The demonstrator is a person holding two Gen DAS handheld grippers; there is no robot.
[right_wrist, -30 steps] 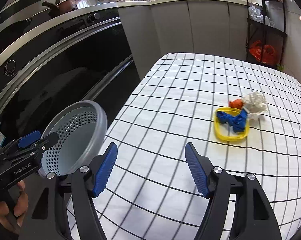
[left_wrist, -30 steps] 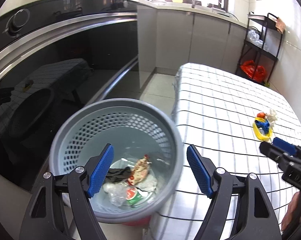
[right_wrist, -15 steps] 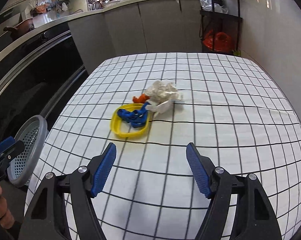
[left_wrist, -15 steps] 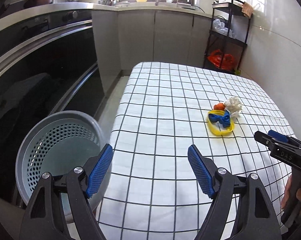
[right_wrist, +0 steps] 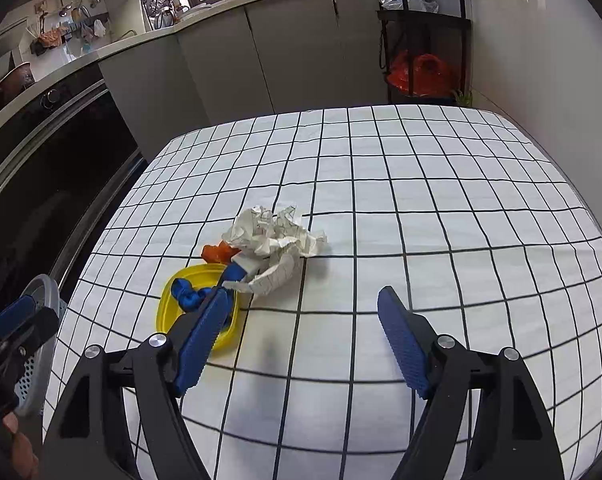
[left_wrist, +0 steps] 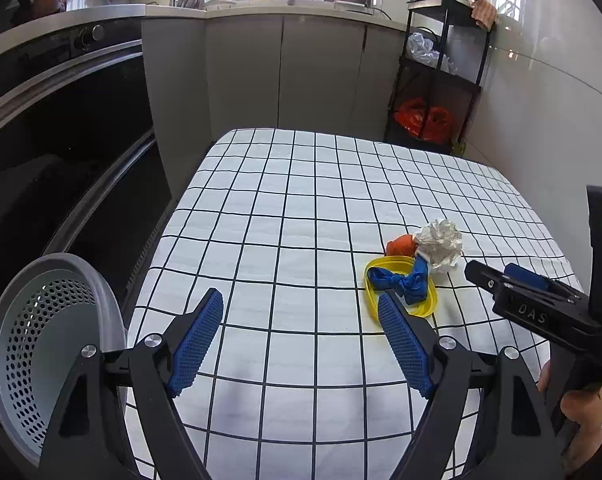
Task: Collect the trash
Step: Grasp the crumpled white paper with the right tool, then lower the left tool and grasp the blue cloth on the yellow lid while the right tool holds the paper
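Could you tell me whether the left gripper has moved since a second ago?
Yes. The left gripper, jaws open and empty, swung right from above the grey basket, now at its view's left edge, over the checked tablecloth.

Claw pad (right_wrist: 199, 344) hides yellow lid (right_wrist: 169, 308)

Our left tongs (left_wrist: 301, 336) were matte black plastic, each arm a hollow triangular frame pinned with round silver screws, the fingers faced with ribbed blue pads (left_wrist: 197, 342). Our right tongs (right_wrist: 301, 336) matched them. Seen from the left, the right unit bore pale lettering and a small green light.
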